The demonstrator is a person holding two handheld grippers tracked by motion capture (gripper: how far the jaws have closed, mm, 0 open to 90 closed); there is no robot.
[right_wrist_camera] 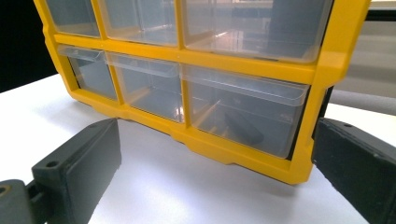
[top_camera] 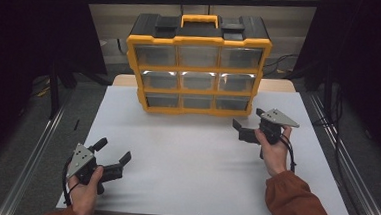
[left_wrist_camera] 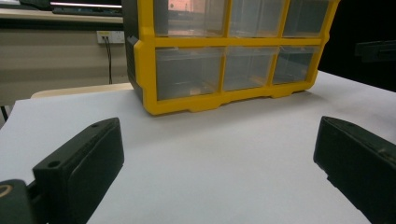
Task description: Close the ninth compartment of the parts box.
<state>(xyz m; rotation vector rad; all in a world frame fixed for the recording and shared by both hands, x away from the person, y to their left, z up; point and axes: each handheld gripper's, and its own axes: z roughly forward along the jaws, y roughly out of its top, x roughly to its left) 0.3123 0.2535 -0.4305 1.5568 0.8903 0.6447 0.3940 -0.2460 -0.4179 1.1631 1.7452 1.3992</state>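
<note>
Right tongs gape wide and empty beside the yellow organizer's bottom-right drawer (left tongs equally wide, empty, near-left on the table).

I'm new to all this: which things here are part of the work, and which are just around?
In use:
drawer cabinet
bottom right drawer
right gripper
left gripper

Just around:
white table
wall socket
cables

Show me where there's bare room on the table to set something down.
The wide white stretch of table between the left gripper and right gripper is bare, in front of the drawer cabinet. It is tight at the cabinet's bottom right corner, where the right gripper sits.
</note>
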